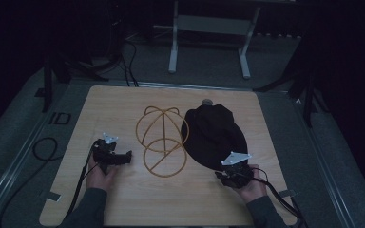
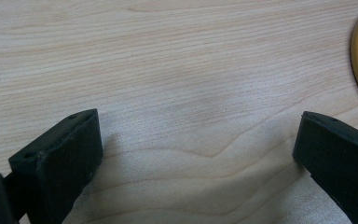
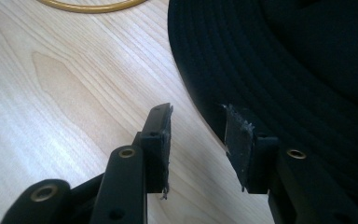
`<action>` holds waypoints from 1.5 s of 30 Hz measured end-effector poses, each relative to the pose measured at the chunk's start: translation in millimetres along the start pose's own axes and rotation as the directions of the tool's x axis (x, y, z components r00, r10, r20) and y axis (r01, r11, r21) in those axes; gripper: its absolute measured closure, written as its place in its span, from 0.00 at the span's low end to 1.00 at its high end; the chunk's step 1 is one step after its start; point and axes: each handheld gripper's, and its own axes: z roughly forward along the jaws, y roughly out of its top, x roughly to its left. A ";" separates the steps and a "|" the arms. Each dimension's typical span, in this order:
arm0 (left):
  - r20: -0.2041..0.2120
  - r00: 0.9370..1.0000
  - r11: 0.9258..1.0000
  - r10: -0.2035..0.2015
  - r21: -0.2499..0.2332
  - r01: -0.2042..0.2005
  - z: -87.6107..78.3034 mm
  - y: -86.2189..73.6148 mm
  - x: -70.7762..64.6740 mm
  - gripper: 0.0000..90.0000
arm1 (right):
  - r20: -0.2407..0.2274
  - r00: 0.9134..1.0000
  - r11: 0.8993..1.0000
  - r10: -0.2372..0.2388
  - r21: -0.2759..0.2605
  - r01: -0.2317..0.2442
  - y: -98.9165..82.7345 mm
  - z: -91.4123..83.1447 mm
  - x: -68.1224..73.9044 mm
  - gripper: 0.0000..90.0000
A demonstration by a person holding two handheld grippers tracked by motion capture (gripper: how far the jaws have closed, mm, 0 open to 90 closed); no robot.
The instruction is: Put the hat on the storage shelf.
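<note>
Work in hand: the right gripper (image 3: pixel 198 126) is set at the brim edge of the black cap (image 1: pixel 213 133), apparently to take hold of it; the wire cap stand (image 1: pixel 160 141) sits just beside it.
Cap position: on the wooden table (image 1: pixel 119 199), right of centre, at about 3 o'clock from the stand and touching or overlapping its rim; which of the two, I cannot tell.
Right gripper: jaws part-spread with a narrow gap, pinching nothing; the brim edge lies at the 12 o'clock end of that gap, one jaw over the fabric and one over bare wood.
Left gripper (image 2: pixel 196 140): jaws spread wide over bare table, empty; the stand's gold ring lies at its 2 o'clock.
Risk 1: a closure set too shallow catches only the brim's outermost edge, and the cap slips out on lifting.
Risk 2: the lower jaw rides over the brim instead of under it, pressing the cap flat.
Risk 3: dragging the cap toward 9 o'clock shoves the light stand, which nothing steadies.
</note>
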 end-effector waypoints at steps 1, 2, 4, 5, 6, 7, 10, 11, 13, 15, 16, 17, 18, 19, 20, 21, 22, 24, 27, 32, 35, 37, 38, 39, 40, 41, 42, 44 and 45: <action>0.000 1.000 1.000 0.000 0.000 0.000 0.0 0.0 0.0 0.02 | 0.002 1.000 1.000 -0.007 0.008 0.007 1.2 -2.7 -1.4 0.66; 0.000 1.000 1.000 0.000 0.000 0.000 0.0 0.0 0.0 0.02 | 0.000 1.000 1.000 -0.013 0.016 0.013 2.2 -4.5 -2.5 0.66; 0.000 1.000 1.000 -0.003 -0.002 0.003 0.2 0.0 -0.2 0.02 | 0.003 1.000 0.999 -0.023 0.028 0.023 3.8 -7.2 -3.9 0.65; 0.000 1.000 1.000 -0.003 -0.002 0.003 0.2 0.0 -0.2 0.02 | -0.003 1.000 0.999 -0.028 0.034 0.028 5.0 -9.1 -5.3 0.65; 0.000 1.000 1.000 -0.003 -0.002 0.003 0.2 0.0 -0.2 0.02 | -0.004 1.000 0.999 -0.027 0.037 0.028 5.9 -10.6 -6.6 0.65; 0.000 1.000 1.000 -0.003 -0.002 0.003 0.2 0.0 -0.2 0.02 | -0.006 1.000 0.999 -0.026 0.040 0.026 6.8 -11.9 -7.6 0.65; 0.000 1.000 1.000 -0.003 -0.003 0.003 0.2 -0.1 -0.2 0.02 | -0.005 1.000 0.998 -0.029 0.052 0.030 10.3 -17.6 -12.0 0.66; 0.000 1.000 1.000 -0.003 -0.002 0.003 0.1 0.0 -0.2 0.02 | -0.009 1.000 0.998 -0.026 0.053 0.027 11.5 -19.4 -13.5 0.66; 0.001 1.000 1.000 -0.002 -0.001 0.002 0.0 0.0 -0.1 0.02 | -0.018 1.000 0.998 -0.020 0.058 0.021 13.3 -22.3 -16.2 0.66; 0.001 1.000 1.000 -0.002 -0.001 0.002 0.0 0.0 -0.1 0.02 | -0.027 1.000 0.998 -0.009 0.063 0.010 15.3 -25.5 -19.5 0.66; 0.001 1.000 1.000 -0.002 -0.001 0.002 0.0 0.0 -0.1 0.02 | -0.034 0.999 0.998 -0.004 0.066 0.006 16.6 -27.5 -21.7 0.66; 0.001 1.000 1.000 -0.002 -0.001 0.002 0.0 0.0 -0.2 0.02 | -0.034 0.999 0.998 0.001 0.068 0.001 17.7 -29.1 -23.2 0.67; 0.001 1.000 1.000 -0.002 -0.001 0.002 0.0 0.0 -0.1 0.02 | -0.036 0.999 0.998 0.004 0.069 -0.002 18.6 -30.3 -24.4 0.67; 0.001 1.000 1.000 -0.002 -0.001 0.002 0.0 0.0 -0.1 0.02 | -0.037 0.999 0.998 0.009 0.070 -0.007 19.8 -32.1 -26.4 0.67; 0.001 1.000 1.000 -0.002 -0.001 0.002 0.0 0.0 -0.1 0.02 | -0.039 0.999 0.997 0.019 0.072 -0.016 21.0 -33.7 -28.2 0.67; 0.001 1.000 1.000 -0.002 -0.001 0.002 0.0 0.0 -0.1 0.02 | -0.040 0.999 0.997 0.025 0.077 -0.022 22.2 -35.2 -30.0 0.68; 0.001 1.000 1.000 -0.003 -0.001 0.003 0.0 0.0 -0.2 0.02 | -0.043 0.999 0.996 0.030 0.082 -0.026 23.4 -36.6 -31.8 0.68; 0.001 1.000 1.000 -0.002 -0.001 0.002 0.0 0.0 -0.2 0.02 | -0.034 0.999 0.995 0.027 0.095 -0.024 25.9 -39.5 -34.1 0.68; 0.001 1.000 1.000 -0.002 -0.001 0.002 0.0 0.0 -0.1 0.02 | -0.019 1.000 0.994 0.018 0.112 -0.016 30.6 -45.0 -36.7 0.67; 0.001 1.000 1.000 -0.002 -0.001 0.002 0.0 0.0 -0.2 0.02 | 0.005 1.000 0.992 0.017 0.128 -0.018 38.3 -54.6 -43.1 0.65; 0.001 1.000 1.000 -0.002 -0.001 0.002 0.0 0.0 -0.2 0.02 | 0.013 1.000 0.991 0.022 0.129 -0.023 41.0 -58.1 -46.3 0.64; 0.001 1.000 1.000 -0.002 -0.001 0.002 0.1 0.1 -0.2 0.02 | 0.023 0.999 0.991 0.032 0.132 -0.034 43.9 -61.3 -50.1 0.62; 0.001 1.000 1.000 -0.002 -0.001 0.002 0.1 0.1 -0.2 0.02 | 0.034 0.999 0.990 0.043 0.136 -0.047 45.4 -62.8 -51.5 0.61; 0.001 1.000 1.000 -0.002 -0.001 0.002 0.1 0.1 -0.2 0.02 | 0.038 0.998 0.989 0.050 0.137 -0.054 46.7 -63.9 -53.4 0.60; 0.001 1.000 1.000 -0.002 -0.001 0.002 0.1 0.1 -0.2 0.02 | 0.042 0.998 0.988 0.055 0.139 -0.060 48.1 -64.9 -54.7 0.59; 0.001 1.000 1.000 -0.002 -0.001 0.002 0.1 0.1 -0.2 0.02 | 0.046 0.997 0.988 0.055 0.141 -0.061 49.3 -65.6 -56.1 0.58; 0.001 1.000 1.000 -0.002 -0.001 0.002 0.1 0.1 -0.3 0.02 | 0.049 0.997 0.988 0.055 0.144 -0.061 50.4 -66.1 -57.3 0.57; 0.002 1.000 1.000 -0.002 -0.001 0.002 0.1 0.1 -0.3 0.02 | 0.055 0.997 0.987 0.058 0.149 -0.065 52.3 -66.3 -59.9 0.55; 0.001 1.000 1.000 -0.002 -0.001 0.002 0.1 0.1 -0.2 0.02 | 0.060 0.996 0.987 0.060 0.149 -0.068 53.2 -66.6 -61.1 0.53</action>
